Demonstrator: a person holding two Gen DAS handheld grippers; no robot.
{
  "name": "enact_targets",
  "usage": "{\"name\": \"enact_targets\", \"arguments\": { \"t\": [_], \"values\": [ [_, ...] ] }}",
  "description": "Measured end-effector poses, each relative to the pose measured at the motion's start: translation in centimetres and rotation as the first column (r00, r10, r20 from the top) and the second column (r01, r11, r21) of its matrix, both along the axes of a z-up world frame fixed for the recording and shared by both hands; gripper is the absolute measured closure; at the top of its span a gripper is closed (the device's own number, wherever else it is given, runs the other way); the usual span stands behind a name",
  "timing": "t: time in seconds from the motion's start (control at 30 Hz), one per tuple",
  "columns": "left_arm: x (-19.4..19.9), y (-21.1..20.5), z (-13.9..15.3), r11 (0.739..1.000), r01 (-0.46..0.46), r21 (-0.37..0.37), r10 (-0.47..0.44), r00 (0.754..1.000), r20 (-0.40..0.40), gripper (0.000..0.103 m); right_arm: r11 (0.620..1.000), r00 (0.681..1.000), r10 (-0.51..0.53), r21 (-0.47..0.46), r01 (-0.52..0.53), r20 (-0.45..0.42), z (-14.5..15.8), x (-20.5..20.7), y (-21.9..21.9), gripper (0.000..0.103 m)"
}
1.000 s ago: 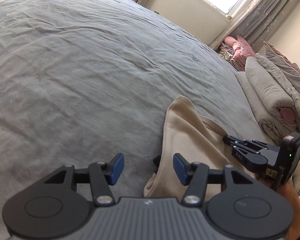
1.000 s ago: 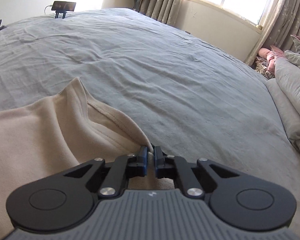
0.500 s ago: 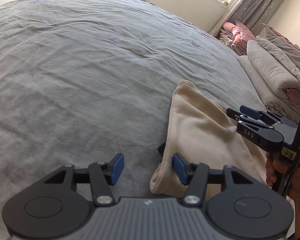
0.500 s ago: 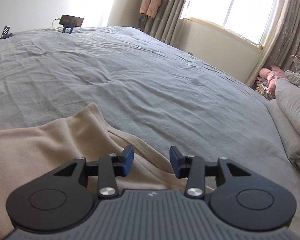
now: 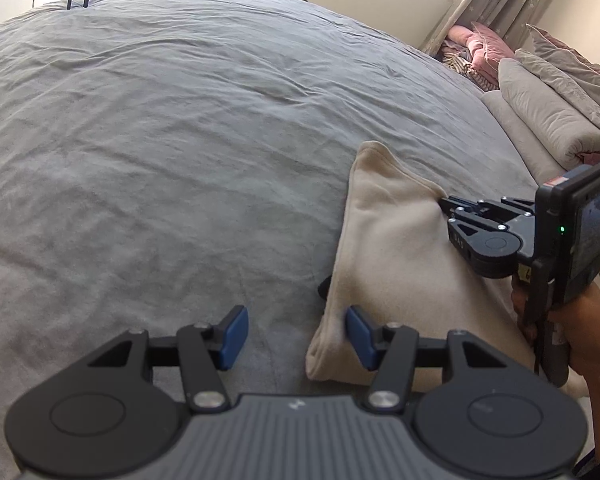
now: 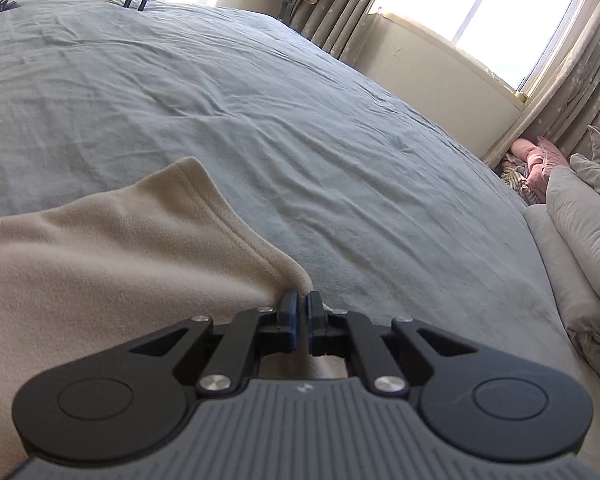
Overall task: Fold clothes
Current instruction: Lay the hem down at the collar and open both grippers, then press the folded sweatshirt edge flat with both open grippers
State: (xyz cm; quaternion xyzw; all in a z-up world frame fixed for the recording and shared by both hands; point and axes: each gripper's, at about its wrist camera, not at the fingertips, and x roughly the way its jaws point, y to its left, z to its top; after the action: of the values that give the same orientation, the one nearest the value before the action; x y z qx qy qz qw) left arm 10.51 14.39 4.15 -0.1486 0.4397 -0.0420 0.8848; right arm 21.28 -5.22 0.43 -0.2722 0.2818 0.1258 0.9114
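Right tool (image 6: 303,320) pinches the beige garment's (image 6: 100,264) edge; left tool (image 5: 296,336) gapes.

Both wrist cams low, close, angled down, sharing grey bed (image 5: 180,140), beige garment (image 6: 80,260)

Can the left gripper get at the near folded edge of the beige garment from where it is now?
Probably yes. The left gripper stands open with one blue pad already at the near edge of the beige garment, nothing between them. The right gripper, shut on the far hem, stays clear of that edge.
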Motion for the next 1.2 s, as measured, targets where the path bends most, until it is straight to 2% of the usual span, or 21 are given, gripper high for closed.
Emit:
{"name": "enact_targets", "arguments": {
  "t": [0.07, 0.17, 0.2, 0.27, 0.3, 0.33, 0.5, 0.6, 0.7, 0.8, 0.87, 0.97, 1.03, 1.1, 1.13, 1.2],
  "values": [
    [0.1, 0.1, 0.0, 1.000, -0.004, -0.009, 0.004, 1.000, -0.010, 0.047, 0.999, 1.000, -0.029, 0.022, 0.028, 0.007, 0.8, -0.1, 0.3, 0.097],
    [0.1, 0.4, 0.0, 1.000, -0.012, -0.025, 0.011, 1.000, -0.021, 0.047, 0.993, 0.999, 0.022, 0.116, -0.026, 0.039, 3.4, -1.2, 1.5, 0.093],
    [0.1, 0.4, 0.0, 1.000, -0.013, -0.027, 0.012, 1.000, -0.023, 0.047, 0.988, 0.998, 0.043, 0.149, -0.048, 0.041, 4.4, -1.4, 2.2, 0.088],
    [0.1, 0.3, -0.1, 1.000, -0.011, -0.024, 0.011, 1.000, -0.022, 0.046, 0.973, 0.995, 0.083, 0.213, -0.091, 0.046, 6.5, -2.0, 3.5, 0.070],
    [0.1, 0.3, -0.1, 1.000, -0.011, -0.023, 0.010, 1.000, -0.021, 0.046, 0.971, 0.995, 0.085, 0.217, -0.095, 0.054, 7.0, -2.3, 3.8, 0.058],
    [0.1, 0.3, -0.1, 1.000, -0.011, -0.022, 0.010, 1.000, -0.021, 0.046, 0.970, 0.994, 0.087, 0.221, -0.098, 0.061, 7.5, -2.6, 4.2, 0.056],
    [0.1, 0.2, -0.1, 1.000, -0.007, -0.015, 0.007, 1.000, -0.026, 0.046, 0.979, 0.999, 0.044, 0.200, -0.042, -0.006, 6.5, -5.0, 1.7, 0.056],
    [0.2, 0.5, -0.1, 0.999, -0.013, -0.030, 0.012, 0.999, -0.035, 0.046, 0.972, 0.998, -0.030, 0.229, 0.043, -0.061, 5.1, -7.2, -2.2, 0.056],
    [0.3, 0.5, -0.1, 0.999, -0.016, -0.032, 0.015, 0.999, -0.037, 0.046, 0.944, 0.983, -0.133, 0.286, 0.165, -0.126, 3.9, -9.3, -6.7, 0.056],
    [0.2, 0.1, -0.1, 1.000, -0.013, -0.010, 0.013, 0.999, -0.031, 0.045, 0.886, 0.952, -0.201, 0.371, 0.276, -0.230, 1.3, -9.7, -10.6, 0.054],
    [0.2, -0.1, -0.2, 1.000, -0.010, 0.006, 0.010, 1.000, -0.025, 0.045, 0.857, 0.960, -0.180, 0.446, 0.260, -0.214, 0.8, -10.0, -11.8, 0.053],
    [0.2, 0.0, -0.2, 1.000, -0.009, 0.005, 0.010, 1.000, -0.023, 0.045, 0.866, 0.955, -0.246, 0.405, 0.293, -0.167, 2.2, -10.6, -10.7, 0.052],
    [0.4, 0.0, -0.4, 1.000, -0.011, 0.001, 0.011, 1.000, -0.025, 0.044, 0.846, 0.955, -0.268, 0.444, 0.295, -0.124, 2.9, -11.9, -10.4, 0.049],
    [0.4, 0.0, -0.4, 1.000, -0.011, 0.003, 0.011, 1.000, -0.024, 0.044, 0.830, 0.956, -0.238, 0.475, 0.291, -0.169, 2.4, -12.6, -10.2, 0.048],
    [0.4, -0.1, -0.4, 1.000, -0.011, 0.005, 0.011, 1.000, -0.023, 0.044, 0.836, 0.951, -0.239, 0.456, 0.304, -0.197, 1.5, -12.6, -10.0, 0.048],
    [0.4, -0.2, -0.4, 1.000, -0.010, 0.011, 0.011, 1.000, -0.021, 0.044, 0.841, 0.957, -0.248, 0.457, 0.290, -0.151, 0.4, -13.0, -9.8, 0.045]
  ]
}}
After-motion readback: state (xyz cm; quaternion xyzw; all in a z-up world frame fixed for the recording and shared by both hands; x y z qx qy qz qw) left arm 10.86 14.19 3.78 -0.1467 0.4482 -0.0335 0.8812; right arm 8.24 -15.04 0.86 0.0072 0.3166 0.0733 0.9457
